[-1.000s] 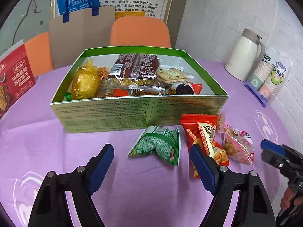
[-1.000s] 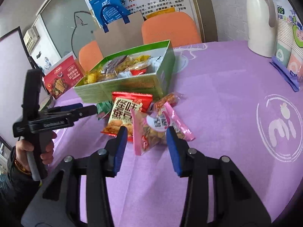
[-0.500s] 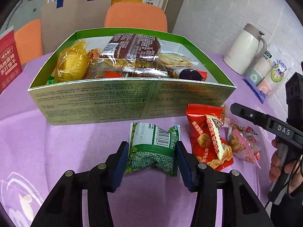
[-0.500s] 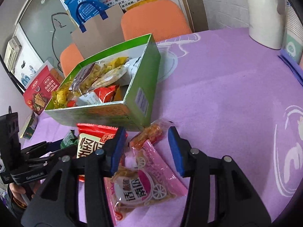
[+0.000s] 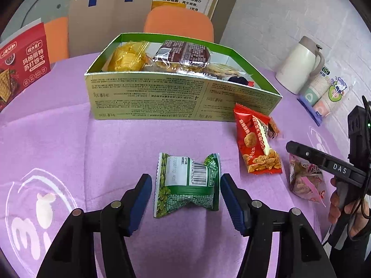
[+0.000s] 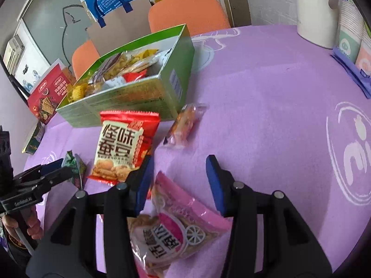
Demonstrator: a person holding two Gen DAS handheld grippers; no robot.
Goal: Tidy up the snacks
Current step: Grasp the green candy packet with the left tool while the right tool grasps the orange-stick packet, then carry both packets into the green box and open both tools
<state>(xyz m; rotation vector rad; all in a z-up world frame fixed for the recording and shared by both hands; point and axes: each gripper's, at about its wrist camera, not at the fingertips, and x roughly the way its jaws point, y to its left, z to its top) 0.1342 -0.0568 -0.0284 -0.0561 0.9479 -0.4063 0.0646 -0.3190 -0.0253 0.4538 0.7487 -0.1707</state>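
Note:
A green snack packet [image 5: 187, 185] lies on the purple tablecloth [image 5: 69, 139] between the blue pads of my left gripper [image 5: 185, 178]. Its jaws are opening, and a thin gap shows on each side of the packet. My right gripper [image 6: 179, 162] stands open over a pink packet [image 6: 178, 227], which lies flat low between its fingers. A red packet [image 6: 123, 143] and a small clear orange packet [image 6: 183, 125] lie in front of the green box [image 5: 185, 102], which holds several snacks.
A white jug [image 5: 299, 67] and a pack of paper cups [image 5: 324, 95] stand at the right by the wall. A red cracker box [image 5: 20, 62] is on the left. Behind the table are a brown paper bag [image 5: 109, 18] and orange chairs [image 5: 178, 23].
The left jaws narrowed around the green packet, then widened again, and the green box now looks farther away. My right gripper slid forward over the pink packet, which now sits nearer the base of its fingers.

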